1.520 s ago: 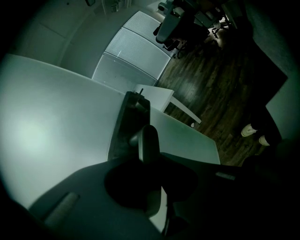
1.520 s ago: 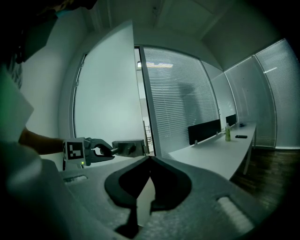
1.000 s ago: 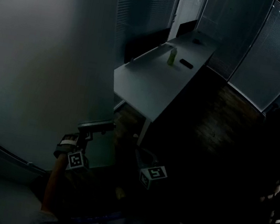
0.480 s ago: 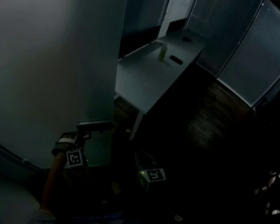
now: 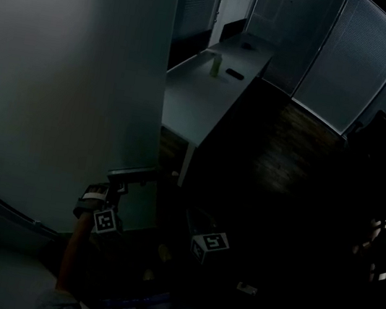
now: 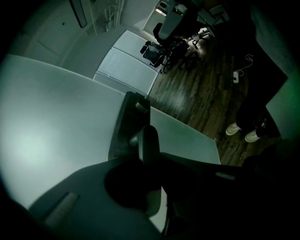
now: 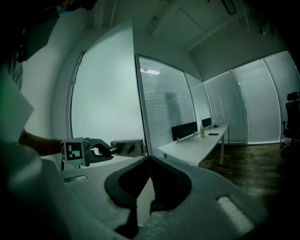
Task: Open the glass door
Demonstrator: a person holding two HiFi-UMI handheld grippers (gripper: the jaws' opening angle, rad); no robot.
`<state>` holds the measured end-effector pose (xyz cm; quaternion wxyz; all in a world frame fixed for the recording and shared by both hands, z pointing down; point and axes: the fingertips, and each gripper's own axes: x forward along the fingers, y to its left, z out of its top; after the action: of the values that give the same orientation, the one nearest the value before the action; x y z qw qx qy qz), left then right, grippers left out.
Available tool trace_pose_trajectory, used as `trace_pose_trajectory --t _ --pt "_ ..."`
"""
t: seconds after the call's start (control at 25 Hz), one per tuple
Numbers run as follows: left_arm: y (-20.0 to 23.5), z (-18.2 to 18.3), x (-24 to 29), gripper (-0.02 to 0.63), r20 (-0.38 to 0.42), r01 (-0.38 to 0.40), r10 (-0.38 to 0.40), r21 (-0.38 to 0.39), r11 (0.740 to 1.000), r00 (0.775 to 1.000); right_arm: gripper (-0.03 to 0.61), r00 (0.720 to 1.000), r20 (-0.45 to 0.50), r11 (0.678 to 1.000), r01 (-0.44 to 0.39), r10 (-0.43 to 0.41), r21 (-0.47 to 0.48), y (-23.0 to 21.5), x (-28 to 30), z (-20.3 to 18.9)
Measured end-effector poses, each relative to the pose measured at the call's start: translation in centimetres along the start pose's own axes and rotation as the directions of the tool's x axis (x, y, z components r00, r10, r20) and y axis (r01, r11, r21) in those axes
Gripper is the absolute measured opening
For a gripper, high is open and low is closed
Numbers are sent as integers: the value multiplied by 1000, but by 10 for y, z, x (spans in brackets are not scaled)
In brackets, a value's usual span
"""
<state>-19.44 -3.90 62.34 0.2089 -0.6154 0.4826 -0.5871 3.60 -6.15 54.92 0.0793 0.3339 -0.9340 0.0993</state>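
Note:
The glass door [image 5: 65,85] is a big frosted pane filling the left of the head view. A dark handle [image 5: 135,173] sticks out at its right edge. My left gripper [image 5: 115,190] is shut on that handle. In the left gripper view the handle's lever [image 6: 149,140] runs between the jaws, in front of the lock plate [image 6: 131,119]. My right gripper [image 7: 149,161] hangs to the right of the door with its tips together and nothing between them. From the right gripper view I see the left gripper [image 7: 96,151] clamped on the handle [image 7: 127,147]. In the head view only the right gripper's marker cube [image 5: 209,244] shows.
Behind the door stands a long white desk [image 5: 194,103] with a green bottle [image 5: 216,64] and a dark phone [image 5: 233,73]. Blinded glass walls [image 5: 353,74] close the room, with an office chair [image 5: 384,131] at the right. The left gripper view shows dark wood floor and a person's white shoes [image 6: 243,133].
The door's edge has swept to the right across the head view, with my left gripper still on the handle. The desk now sits higher in the frame. Both grippers keep their jaw states.

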Motion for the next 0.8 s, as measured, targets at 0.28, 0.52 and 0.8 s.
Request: trace_pose_trajectory --t 0.28,0.52,0.8 --pt "-15 7 -26 57 30 7 -8 21 1000 1000 2 999 19 999 39 -39 21 14 -26 -3" --pt "-26 11 -43 57 51 10 -12 40 999 999 2 998 26 998 62 -63 32 26 -42 -10" --pt "-35 14 -51 57 72 18 -22 48 999 997 2 996 31 995 85 -86 43 31 -51 -15"
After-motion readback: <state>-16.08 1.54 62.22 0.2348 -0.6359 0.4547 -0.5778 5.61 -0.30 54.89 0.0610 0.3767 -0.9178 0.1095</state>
